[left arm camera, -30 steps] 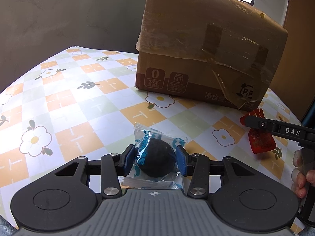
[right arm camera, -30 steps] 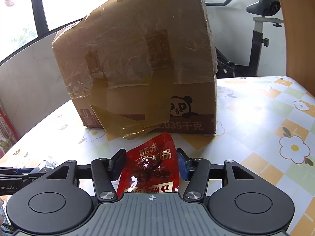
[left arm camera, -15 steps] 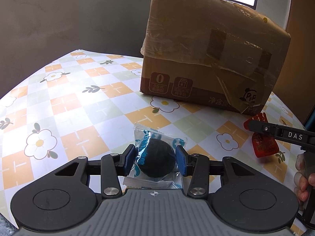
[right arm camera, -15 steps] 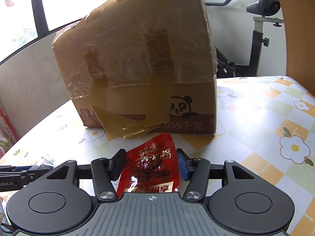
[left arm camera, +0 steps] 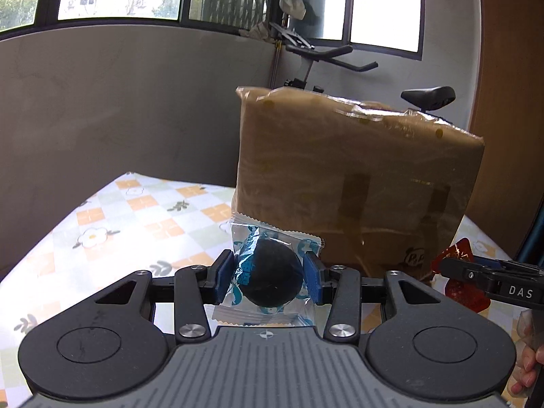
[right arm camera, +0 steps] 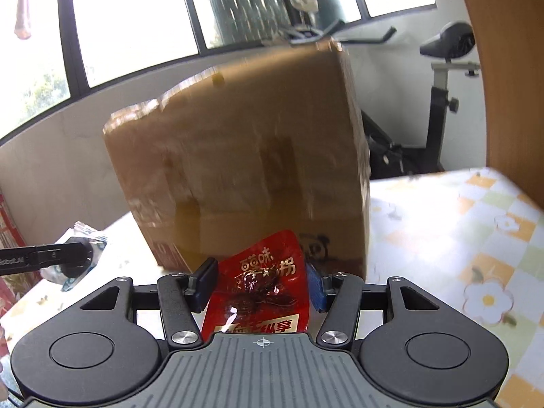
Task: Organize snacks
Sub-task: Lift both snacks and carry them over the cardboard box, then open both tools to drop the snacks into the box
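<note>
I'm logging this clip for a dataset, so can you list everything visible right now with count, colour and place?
Black ball snack: one, clear-and-blue wrapper, between left gripper's pads.
Red snack packet: one, red, between right gripper's pads.
Cardboard box: one, brown, taped, on the table ahead.
Table: one, orange-and-white floral check cloth.
Exercise bike: one, black, behind the box.
Left gripper: one, black, blue pads, shut.
Right gripper: one, black, shut.
</note>
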{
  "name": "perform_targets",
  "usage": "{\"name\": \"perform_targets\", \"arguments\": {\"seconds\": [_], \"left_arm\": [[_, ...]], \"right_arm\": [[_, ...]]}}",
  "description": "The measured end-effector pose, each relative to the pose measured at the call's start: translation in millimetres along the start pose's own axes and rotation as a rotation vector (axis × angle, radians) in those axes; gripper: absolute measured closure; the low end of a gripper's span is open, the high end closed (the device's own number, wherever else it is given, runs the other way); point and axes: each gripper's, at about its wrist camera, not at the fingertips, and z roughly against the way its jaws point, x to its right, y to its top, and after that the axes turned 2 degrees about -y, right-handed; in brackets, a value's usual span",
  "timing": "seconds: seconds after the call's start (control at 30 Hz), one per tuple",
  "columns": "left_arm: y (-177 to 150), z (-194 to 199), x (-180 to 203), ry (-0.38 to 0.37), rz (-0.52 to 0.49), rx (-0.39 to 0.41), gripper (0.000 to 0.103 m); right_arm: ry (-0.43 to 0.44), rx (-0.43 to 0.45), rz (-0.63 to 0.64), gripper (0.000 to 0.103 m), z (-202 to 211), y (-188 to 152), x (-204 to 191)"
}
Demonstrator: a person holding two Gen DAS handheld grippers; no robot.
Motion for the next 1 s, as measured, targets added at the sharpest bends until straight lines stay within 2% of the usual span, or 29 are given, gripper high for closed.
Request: {"name": "perform_targets", "arguments": {"seconds": [0.3,0.53,0.63,0.73,0.87,1.0], "left_arm": [[54.6,14.4,15.4,-0.071,-0.036,0.119,0.056],[111.2,6.7,29.2,-0.15,-0.012,0.214,0.056],[136.9,-15.7,38.0,-0.178,-0.006,0.201,0.056],[154.8,-46.4,46.1,-0.178,0.003,0.157,0.056],[165.3,-81.8,52.2,-0.137,-0.009,0.119,0.056],[159.5,-98.1,52.8,-0.113,-0.079,0.07,0.056]], "right_arm": [[0.04,0.158,0.043,0.052,33.3,76.4,-4.2],[0.067,0.228,0.064,0.052,20.4,152.0,-3.0],[0.016,0.208,0.093,0.052,-5.1,175.8,-4.4],[-0.039,0.148,0.07,0.052,-35.3,188.4,-1.5],[-0.098,0.074,0.017,0.052,-65.7,188.0,4.3],[-0.089,0.005,-0.036,0.052,-80.7,178.6,9.8]]}}
